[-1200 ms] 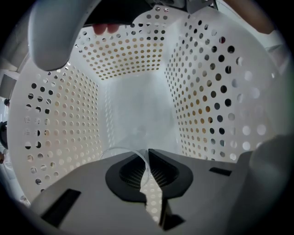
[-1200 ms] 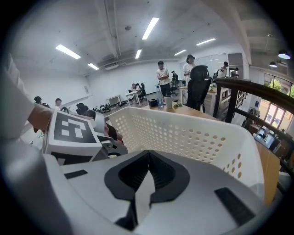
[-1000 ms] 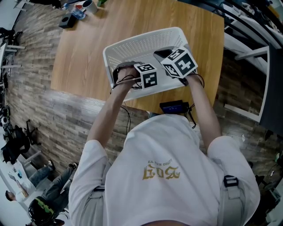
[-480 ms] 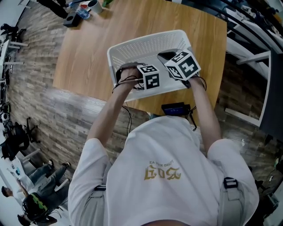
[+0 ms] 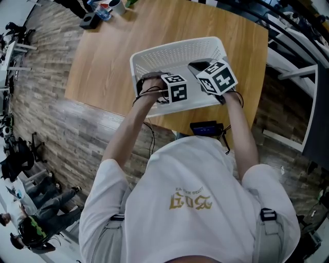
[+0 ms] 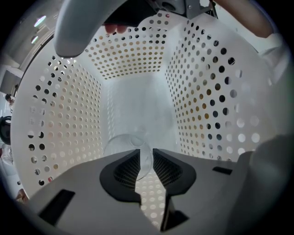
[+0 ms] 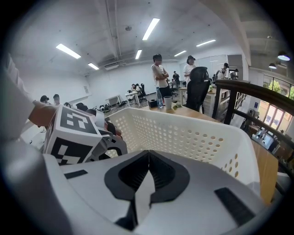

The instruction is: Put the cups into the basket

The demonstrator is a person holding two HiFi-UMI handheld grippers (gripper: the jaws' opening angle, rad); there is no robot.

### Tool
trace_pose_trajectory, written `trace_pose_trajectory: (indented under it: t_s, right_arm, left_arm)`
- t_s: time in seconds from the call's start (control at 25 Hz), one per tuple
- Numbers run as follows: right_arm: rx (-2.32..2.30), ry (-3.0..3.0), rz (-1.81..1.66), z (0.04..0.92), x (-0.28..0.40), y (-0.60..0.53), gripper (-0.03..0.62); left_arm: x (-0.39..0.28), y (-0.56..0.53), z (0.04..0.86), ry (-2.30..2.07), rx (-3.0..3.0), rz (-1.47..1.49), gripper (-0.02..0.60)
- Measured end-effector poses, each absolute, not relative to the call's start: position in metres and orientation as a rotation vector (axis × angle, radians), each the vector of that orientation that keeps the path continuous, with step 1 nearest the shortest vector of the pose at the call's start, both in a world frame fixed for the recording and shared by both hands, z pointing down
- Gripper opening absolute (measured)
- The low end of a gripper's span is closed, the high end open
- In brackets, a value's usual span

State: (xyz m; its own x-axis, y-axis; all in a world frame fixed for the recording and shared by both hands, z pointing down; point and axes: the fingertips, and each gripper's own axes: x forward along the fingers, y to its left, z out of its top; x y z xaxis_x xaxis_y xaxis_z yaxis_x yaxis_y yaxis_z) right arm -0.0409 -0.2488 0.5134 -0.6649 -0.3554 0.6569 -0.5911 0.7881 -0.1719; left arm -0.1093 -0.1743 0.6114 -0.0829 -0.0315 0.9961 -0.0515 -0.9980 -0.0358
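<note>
— What surface are we working over?
— We're above a pale wooden tabletop (image 5: 108, 61). The white perforated basket (image 5: 154, 51) sits toward its near edge, right of centre. Left of the basket the wood lies bare as far as a few small items (image 5: 100, 13) at the far left corner.
— And the room round us?
— We see brick-patterned floor (image 5: 46, 113) below the tabletop's left and near edges and strip lights (image 7: 150, 28) overhead. People (image 7: 161, 80) stand beyond the table's far edge.
— What are we holding?
— Our left gripper (image 6: 146, 158) reaches down inside the basket, jaws clamped on the thin wall of a clear cup (image 6: 121, 144). The cup is low in the basket, though we can't tell whether it touches the bottom. Perforated walls close in to the left, to the right and ahead.
— And the other one?
— Our right gripper (image 7: 148, 156) is pinched closed with nothing in it. We hold it over the basket's near rim, just beside the left gripper's marker cube (image 7: 69, 133).
</note>
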Motion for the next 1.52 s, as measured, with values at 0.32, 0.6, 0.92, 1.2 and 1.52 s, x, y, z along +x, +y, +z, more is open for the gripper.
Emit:
trace_pose_trajectory:
  t_s: [0.32,0.6,0.92,1.2,1.52]
  right_arm:
    - [0.709,-2.363,0.500,0.511,-0.039,-0.250,0.011]
    - [0.710,-2.366,0.496,0.508,-0.037,-0.249,0.011]
    - [0.711,-2.383,0.510,0.505,-0.038,-0.247,0.011]
    - [0.715,-2.387,0.509,0.504,-0.036,-0.246,0.011]
    - [0.717,-2.383,0.499,0.503,-0.034,-0.246,0.011]
  left_arm:
    - [-0.108,-0.175,0.611,-0.104,2.126,2.297,0.083]
    - [-0.109,-0.179,0.603,-0.149,2.147,2.280,0.083]
    - [-0.109,-0.179,0.592,-0.198,2.183,2.204,0.083]
    - [-0.111,-0.181,0.580,-0.253,2.208,2.111,0.083]
    - [-0.109,-0.181,0.573,-0.272,2.228,2.093,0.083]
